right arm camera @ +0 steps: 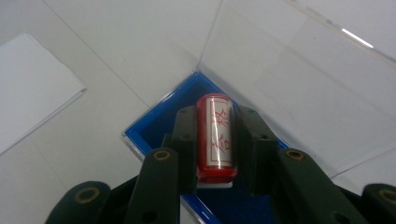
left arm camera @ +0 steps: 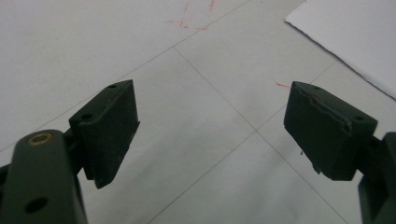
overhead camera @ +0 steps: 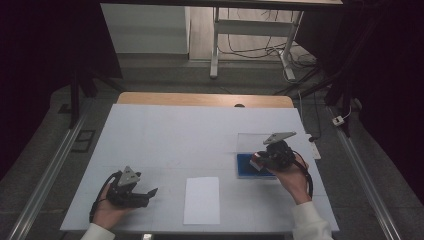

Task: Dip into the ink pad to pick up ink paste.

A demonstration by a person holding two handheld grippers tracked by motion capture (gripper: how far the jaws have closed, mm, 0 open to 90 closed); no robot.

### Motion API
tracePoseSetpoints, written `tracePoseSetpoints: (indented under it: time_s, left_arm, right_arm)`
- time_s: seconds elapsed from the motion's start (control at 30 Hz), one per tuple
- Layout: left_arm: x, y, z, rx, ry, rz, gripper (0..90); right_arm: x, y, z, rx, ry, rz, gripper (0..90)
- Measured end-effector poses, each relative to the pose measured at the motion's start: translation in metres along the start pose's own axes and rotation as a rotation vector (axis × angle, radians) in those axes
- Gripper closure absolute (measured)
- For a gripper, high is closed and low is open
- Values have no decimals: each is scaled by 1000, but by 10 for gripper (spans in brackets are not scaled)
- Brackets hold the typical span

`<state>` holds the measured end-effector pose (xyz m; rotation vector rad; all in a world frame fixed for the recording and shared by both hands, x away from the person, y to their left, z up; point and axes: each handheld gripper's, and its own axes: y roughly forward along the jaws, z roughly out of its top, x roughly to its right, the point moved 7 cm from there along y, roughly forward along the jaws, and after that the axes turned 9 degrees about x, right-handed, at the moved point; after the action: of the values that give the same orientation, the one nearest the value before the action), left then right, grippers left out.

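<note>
A red cylindrical stamp [right arm camera: 214, 140] with a white label and red characters sits between the jaws of my right gripper [right arm camera: 215, 133], which is shut on it. It is held over a shallow blue box [right arm camera: 159, 121] whose clear lid [right arm camera: 299, 88] stands open behind it. In the high view the right gripper [overhead camera: 257, 161] is over the blue box [overhead camera: 245, 170] at the table's right. My left gripper [overhead camera: 150, 192] rests low near the front left with its jaws wide open. Nothing lies between them in the left gripper view [left arm camera: 210, 112].
A white sheet of paper [overhead camera: 201, 200] lies near the front edge between the two hands, and its corner [left arm camera: 355, 32] is seen from the left gripper. The white table cover [overhead camera: 175, 135] has faint grid lines. A desk frame and cables stand beyond the table.
</note>
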<state>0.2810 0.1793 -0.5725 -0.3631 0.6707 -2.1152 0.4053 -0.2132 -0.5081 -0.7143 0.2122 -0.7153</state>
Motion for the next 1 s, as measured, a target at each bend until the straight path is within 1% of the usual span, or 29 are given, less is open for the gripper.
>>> tracePoseSetpoints:
  time_s: [0.07,0.27,0.37,0.43,0.47,0.5,0.63,0.83,1.0]
  left_arm:
    - [0,0,0,-1,0,-1,178]
    - [0,0,-1,-4,2,-2,178]
    - [0,0,0,-2,3,1,180]
    - [0,0,0,-2,5,2,180]
    - [0,0,-1,-3,5,1,180]
    - [0,0,-1,-3,5,1,180]
    - [0,0,-1,-7,7,1,180]
    - [1,0,-1,-8,9,-2,180]
    - [1,0,-1,-10,9,0,180]
  right_arm:
    - [0,1,-1,-8,-7,0,703]
    - [0,2,-2,-15,-6,-3,703]
    - [1,5,-4,-33,-15,-8,703]
    - [2,7,-7,-59,-24,-13,703]
    - [2,7,-7,-52,-24,-10,702]
    - [3,7,-7,-53,-13,-7,702]
    - [4,7,-8,-52,-10,-5,703]
    - [3,7,-9,-73,-18,-14,703]
    - [3,8,-9,-83,-15,-19,704]
